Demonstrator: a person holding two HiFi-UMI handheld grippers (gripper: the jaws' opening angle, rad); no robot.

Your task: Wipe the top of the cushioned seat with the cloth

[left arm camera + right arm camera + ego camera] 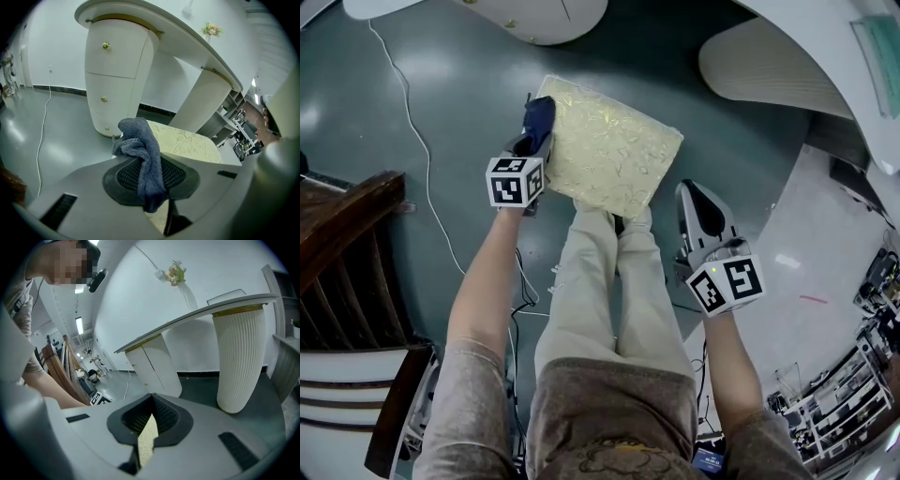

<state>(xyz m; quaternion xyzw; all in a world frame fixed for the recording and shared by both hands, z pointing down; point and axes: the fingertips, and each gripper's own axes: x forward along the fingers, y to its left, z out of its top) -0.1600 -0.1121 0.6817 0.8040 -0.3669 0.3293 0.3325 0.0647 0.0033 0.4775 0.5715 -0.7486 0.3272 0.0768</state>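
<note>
We count two grippers, one cloth and one seat. The left gripper (529, 148) is clamped on the dark blue cloth (540, 116), which bunches over the jaw tips and hangs down between them. It sits at the left edge of the seat (609, 150), a square cushion in pale yellow leaf-patterned fabric, touching it there. The right gripper (694, 199) hangs off the seat's right corner, apart from it. Its jaws are drawn together with nothing in them, and only a sliver of the yellow fabric shows through the slit.

The seat stands on a glossy grey-green floor (469, 84), with one white cable (412, 131) trailing across it. Beyond it is one white desk (154, 28) on two pedestals. One pedestal is smooth with two brass knobs (106, 45), the other ribbed (239, 362). A dark wooden chair (347, 225) is at our left.
</note>
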